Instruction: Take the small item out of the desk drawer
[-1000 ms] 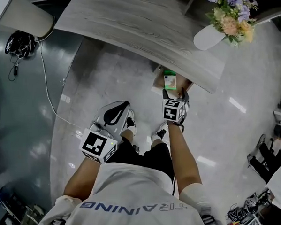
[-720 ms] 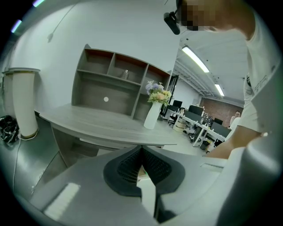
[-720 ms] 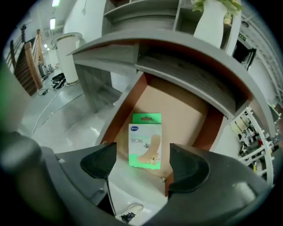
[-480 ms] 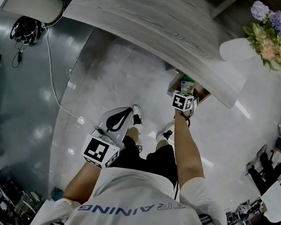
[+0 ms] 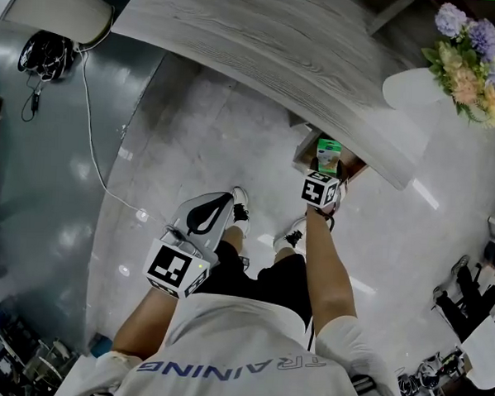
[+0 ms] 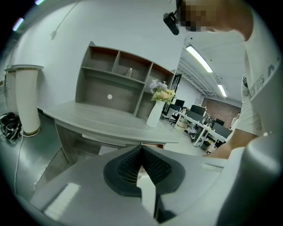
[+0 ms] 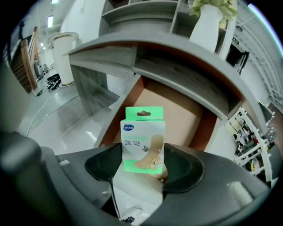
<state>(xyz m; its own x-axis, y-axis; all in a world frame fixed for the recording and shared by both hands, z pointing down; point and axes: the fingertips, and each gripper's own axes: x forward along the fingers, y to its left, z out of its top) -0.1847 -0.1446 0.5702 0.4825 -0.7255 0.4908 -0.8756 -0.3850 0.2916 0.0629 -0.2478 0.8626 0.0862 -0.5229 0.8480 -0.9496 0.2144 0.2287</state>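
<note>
Head view: over the last second our right gripper has moved in over the open desk drawer, far right, under the grey desk. The green plaster box, which then lay just beyond the jaws, now stands upright between them as they close, with the pads touching both its sides. We judge it gripped and ready to lift clear. We see nothing else on the drawer's brown floor. Our left gripper hangs near us, jaws together, empty.
</note>
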